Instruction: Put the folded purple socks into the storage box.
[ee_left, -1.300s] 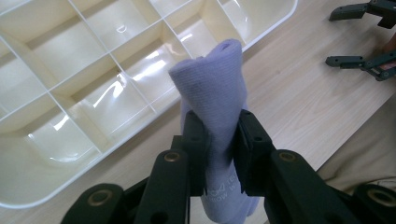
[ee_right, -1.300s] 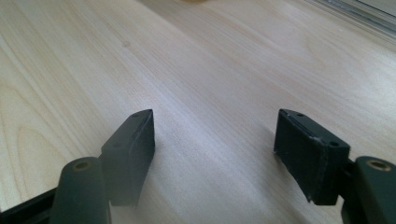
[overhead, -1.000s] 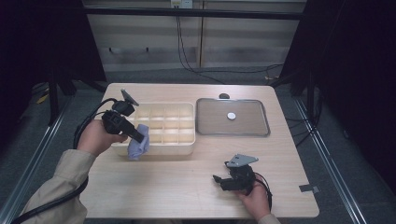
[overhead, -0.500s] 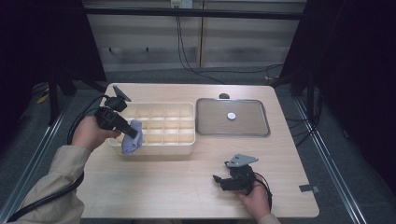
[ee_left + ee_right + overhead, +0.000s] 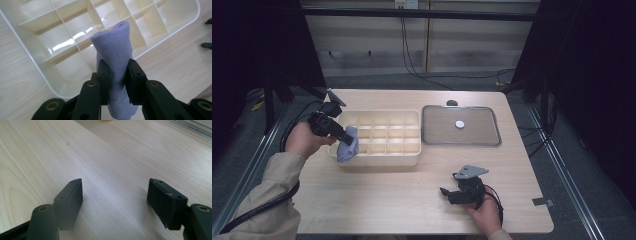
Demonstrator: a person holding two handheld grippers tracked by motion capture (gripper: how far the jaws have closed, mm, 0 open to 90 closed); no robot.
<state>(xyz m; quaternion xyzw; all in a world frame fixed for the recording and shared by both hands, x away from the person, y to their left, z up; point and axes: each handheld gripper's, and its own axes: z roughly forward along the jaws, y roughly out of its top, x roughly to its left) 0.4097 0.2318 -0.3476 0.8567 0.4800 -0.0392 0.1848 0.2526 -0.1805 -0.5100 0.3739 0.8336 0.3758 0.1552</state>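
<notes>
High view: the left gripper (image 5: 343, 136) holds a folded lavender cloth (image 5: 347, 146) over the near-left corner of the cream divided tray (image 5: 384, 156).

Its jaws are clamped on the cloth's middle; the free end seems to hang above a corner cell, though depth is hard to judge. Released here, the cloth could drape across a divider or spill over the rim onto the bench (image 5: 377, 200). The right gripper (image 5: 451, 193) rests there, jaws apart and empty.
</notes>
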